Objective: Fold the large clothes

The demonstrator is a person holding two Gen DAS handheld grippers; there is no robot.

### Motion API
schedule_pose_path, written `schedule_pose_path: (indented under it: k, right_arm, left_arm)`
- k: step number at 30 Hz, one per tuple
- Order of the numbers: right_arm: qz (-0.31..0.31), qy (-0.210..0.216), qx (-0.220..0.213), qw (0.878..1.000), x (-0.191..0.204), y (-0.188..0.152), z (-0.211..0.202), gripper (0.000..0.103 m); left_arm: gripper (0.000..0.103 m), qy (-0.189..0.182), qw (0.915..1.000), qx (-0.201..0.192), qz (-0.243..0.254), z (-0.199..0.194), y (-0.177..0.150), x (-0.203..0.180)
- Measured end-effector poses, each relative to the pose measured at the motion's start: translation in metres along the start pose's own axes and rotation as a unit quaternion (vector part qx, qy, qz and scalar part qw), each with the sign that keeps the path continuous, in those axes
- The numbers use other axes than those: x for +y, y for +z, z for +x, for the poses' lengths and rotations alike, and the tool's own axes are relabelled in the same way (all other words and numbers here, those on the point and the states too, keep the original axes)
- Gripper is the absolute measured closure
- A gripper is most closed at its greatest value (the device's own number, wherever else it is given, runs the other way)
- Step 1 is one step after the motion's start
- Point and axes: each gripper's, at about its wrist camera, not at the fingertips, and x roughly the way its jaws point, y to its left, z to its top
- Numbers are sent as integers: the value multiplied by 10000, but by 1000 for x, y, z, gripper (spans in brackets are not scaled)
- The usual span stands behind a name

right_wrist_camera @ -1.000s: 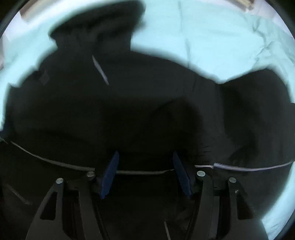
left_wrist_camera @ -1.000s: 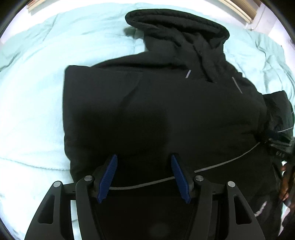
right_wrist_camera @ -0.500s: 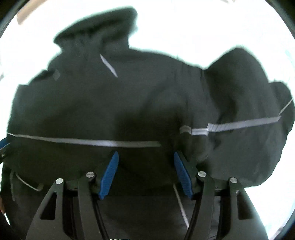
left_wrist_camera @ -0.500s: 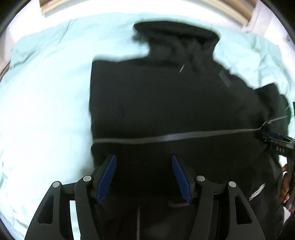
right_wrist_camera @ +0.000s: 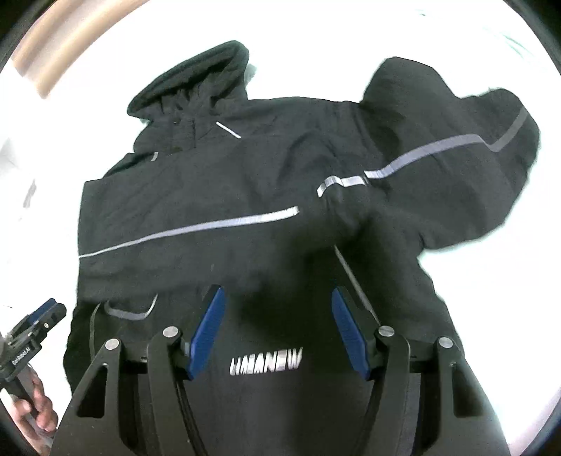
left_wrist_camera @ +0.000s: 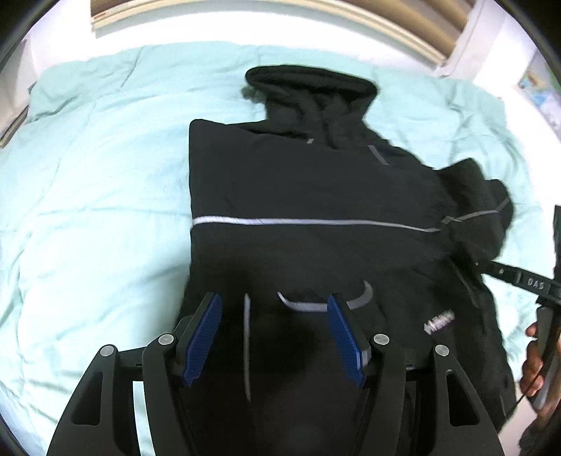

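A black hooded jacket (left_wrist_camera: 315,196) lies flat on the bed, hood (left_wrist_camera: 312,84) at the far end and a grey reflective stripe (left_wrist_camera: 315,221) across its chest. Its left side ends in a straight folded edge. The right sleeve (right_wrist_camera: 455,158) lies bunched out to the right. My left gripper (left_wrist_camera: 273,298) hangs open above the jacket's lower left part with nothing between its blue pads. My right gripper (right_wrist_camera: 277,290) is open too, above the lower middle near the white logo (right_wrist_camera: 265,364). Each view shows the other gripper at its edge, held by a hand (left_wrist_camera: 534,361).
A pale mint duvet (left_wrist_camera: 87,210) covers the bed all around the jacket, wrinkled at the far corners. A wooden bed frame (left_wrist_camera: 245,14) and a white wall run along the far side. In the right wrist view the bedding is washed out white.
Both grippers have risen and drawn back from the jacket, so more of it and the bed shows. The stripe now lies well beyond the fingertips. Both stay open.
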Motion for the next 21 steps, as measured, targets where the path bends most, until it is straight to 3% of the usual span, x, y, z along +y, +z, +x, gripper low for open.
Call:
schedule_pose_path:
  k: [4,8,14,21]
  right_arm:
    - [130,-119,-84,9998,-9,-48,-43,37]
    - [138,-240,-229,9994,-16,-65,-65,37]
    - [439,-203,-414,9980,-63,-65,-99,36]
    - [425,-109,-487,9978,-122,-29,-113,36]
  left_arm:
    - [38,-275,9996,-25,84,-21,-26,-21]
    - [38,-380,9991,-69,195,-39,-43,-38]
    - [38,-390,9989,-268,-3,-60,-51,-59]
    - [38,-337,9967,-500,-543,-66,-45,-101]
